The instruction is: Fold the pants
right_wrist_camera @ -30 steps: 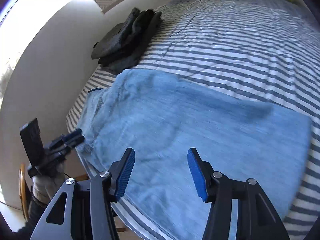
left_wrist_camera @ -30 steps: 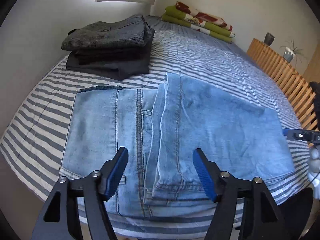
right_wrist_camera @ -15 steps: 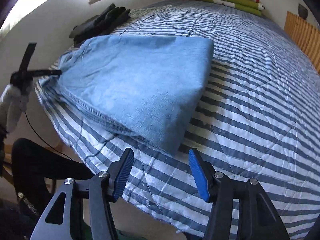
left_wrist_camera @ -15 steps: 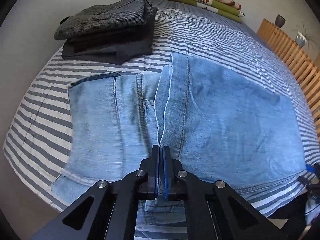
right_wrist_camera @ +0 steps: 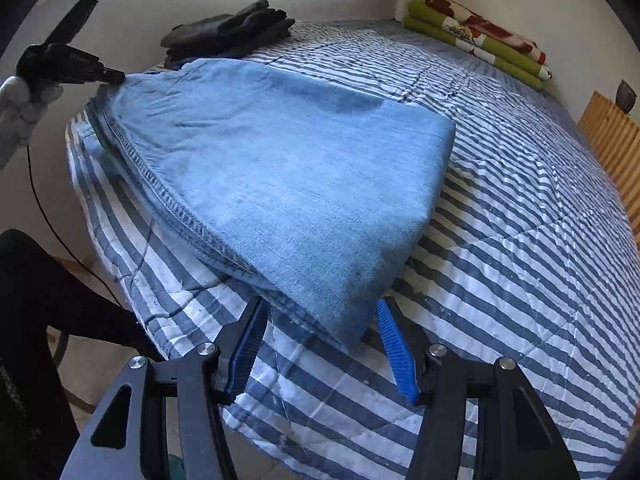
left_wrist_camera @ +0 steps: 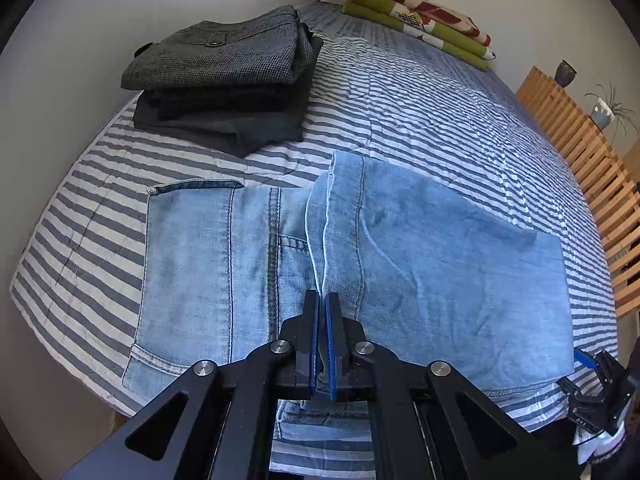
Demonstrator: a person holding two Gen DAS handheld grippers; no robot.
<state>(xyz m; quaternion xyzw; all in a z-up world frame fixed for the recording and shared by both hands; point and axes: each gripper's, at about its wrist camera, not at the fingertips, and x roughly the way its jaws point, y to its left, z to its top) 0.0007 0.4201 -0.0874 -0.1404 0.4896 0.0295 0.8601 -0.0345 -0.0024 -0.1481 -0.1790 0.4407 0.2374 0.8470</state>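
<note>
Light blue jeans point(left_wrist_camera: 420, 280) lie folded on the striped bed point(left_wrist_camera: 440, 112), the waist and pocket at the left and the legs doubled over to the right. My left gripper point(left_wrist_camera: 322, 300) is shut on the hem edge of the upper layer near the bed's front edge. In the right wrist view the same left gripper point(right_wrist_camera: 108, 76) pinches the far left end of the jeans point(right_wrist_camera: 300, 168). My right gripper point(right_wrist_camera: 320, 308) is open, its blue pads on either side of the near folded corner, just off the cloth. It also shows low at the right as the right gripper point(left_wrist_camera: 592, 376).
A stack of folded dark pants point(left_wrist_camera: 224, 80) sits at the back left by the wall. A green and red folded blanket point(left_wrist_camera: 420, 20) lies at the far end. A wooden slatted rail point(left_wrist_camera: 580, 168) runs along the right. A person's gloved hand point(right_wrist_camera: 20, 100) holds the left gripper.
My left gripper went from open to shut on the hem edge. The right gripper swung round to the folded end and has come close to its near corner, still open.
</note>
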